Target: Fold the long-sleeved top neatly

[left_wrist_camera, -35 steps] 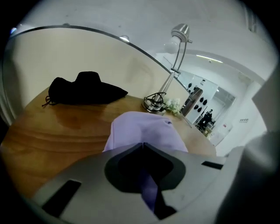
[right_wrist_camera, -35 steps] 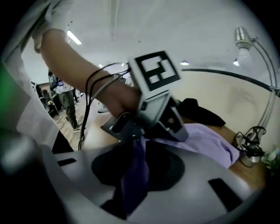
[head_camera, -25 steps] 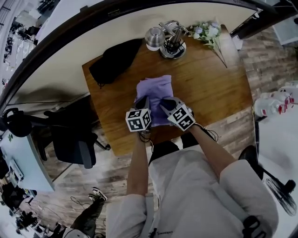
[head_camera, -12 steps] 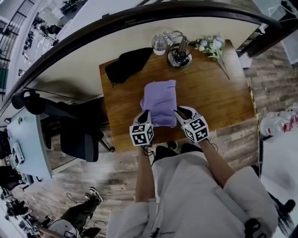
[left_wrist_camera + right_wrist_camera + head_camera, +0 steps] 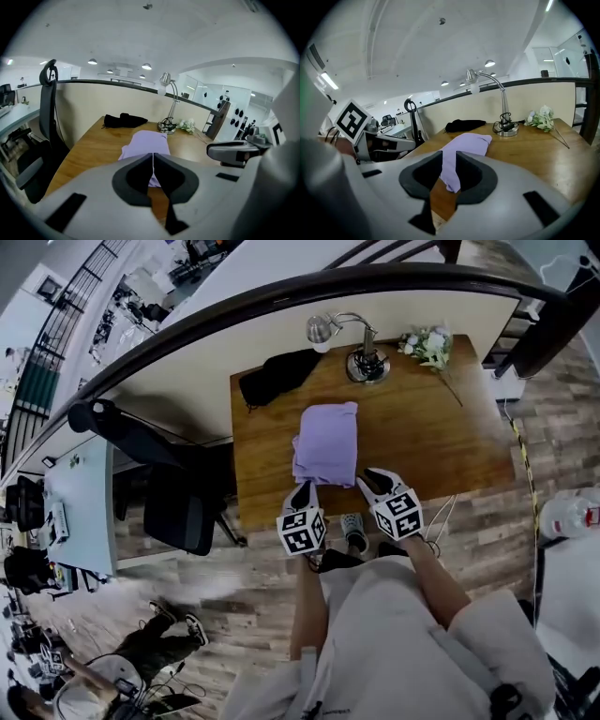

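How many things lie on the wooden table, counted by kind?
Folded purple top: 1
Black cloth item: 1
Desk lamp: 1
Bunch of flowers: 1
Total: 4

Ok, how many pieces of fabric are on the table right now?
2. The folded lilac top lies mid-table. A crumpled black cloth sits at the far left corner, left of the desk lamp. Nothing seems hidden under either.
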`<state>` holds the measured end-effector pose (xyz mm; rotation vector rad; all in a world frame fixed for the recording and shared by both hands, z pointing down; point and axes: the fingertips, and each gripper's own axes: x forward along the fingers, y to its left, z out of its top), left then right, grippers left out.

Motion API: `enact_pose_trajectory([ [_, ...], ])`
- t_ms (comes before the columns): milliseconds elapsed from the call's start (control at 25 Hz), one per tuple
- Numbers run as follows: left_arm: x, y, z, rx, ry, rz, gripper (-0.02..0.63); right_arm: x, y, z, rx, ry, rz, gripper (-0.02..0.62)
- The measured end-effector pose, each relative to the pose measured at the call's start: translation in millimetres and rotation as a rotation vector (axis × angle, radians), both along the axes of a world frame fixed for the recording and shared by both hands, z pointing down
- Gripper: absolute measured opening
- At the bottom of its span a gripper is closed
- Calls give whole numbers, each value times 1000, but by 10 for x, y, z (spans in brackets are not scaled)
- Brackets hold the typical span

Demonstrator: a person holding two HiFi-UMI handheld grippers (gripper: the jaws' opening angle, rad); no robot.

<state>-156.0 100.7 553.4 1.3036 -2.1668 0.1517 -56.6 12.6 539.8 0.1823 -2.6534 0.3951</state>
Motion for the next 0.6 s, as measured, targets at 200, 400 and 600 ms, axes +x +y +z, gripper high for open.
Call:
enact_pose_trajectory([
  [200, 338, 161, -166, 36, -60, -14, 25, 274, 249, -100, 6, -31, -30, 92],
  [400, 617, 335, -269, 113, -66, -17, 25, 534, 436, -136, 29, -33, -57, 91],
  [600, 807, 551, -278, 116, -71, -49, 25, 756, 566, -186, 38, -50, -56, 67],
])
